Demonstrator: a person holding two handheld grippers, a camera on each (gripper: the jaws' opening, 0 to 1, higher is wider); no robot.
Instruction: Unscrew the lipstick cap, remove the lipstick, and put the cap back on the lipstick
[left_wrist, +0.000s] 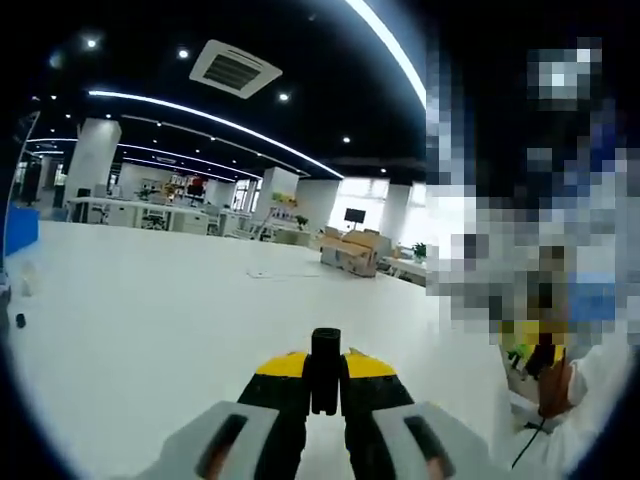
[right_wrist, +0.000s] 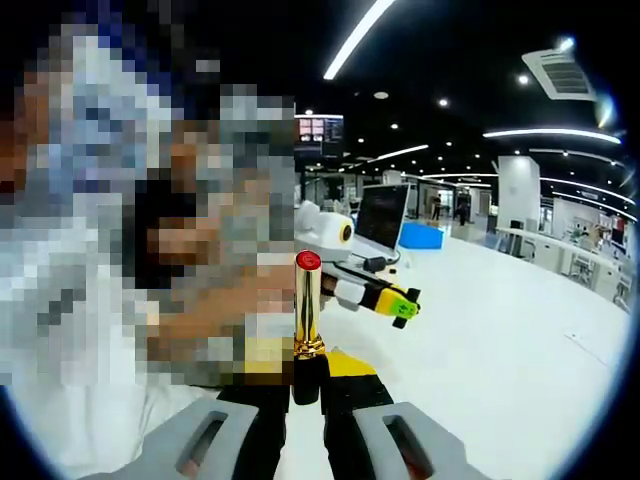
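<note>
- A large open office with a dark ceiling, strip lights and a ceiling vent; a broad white table spreads under both grippers, with white pillars and desks far behind
- In the left gripper view the left gripper has its jaws closed on the black cap, which stands upright between the yellow-and-black tips; its lower end is hidden between the jaws
- In the right gripper view the right gripper is clamped on the black base of the lipstick; the gold tube rises upright and the red tip shows at the top, uncovered
- Cap and lipstick are apart, one in each gripper
- Behind the lipstick the left gripper reaches in from the left, yellow-green at its tip; whether anything sits in it cannot be made out from here
- A laptop stands open on the table, its screen too small to read; a blue box lies just beside it
- Cardboard boxes sit far off on the table, contents unseen
- A wall screen carries marks too small to read
- A white sleeve is cut off at the edge of the left gripper view
</note>
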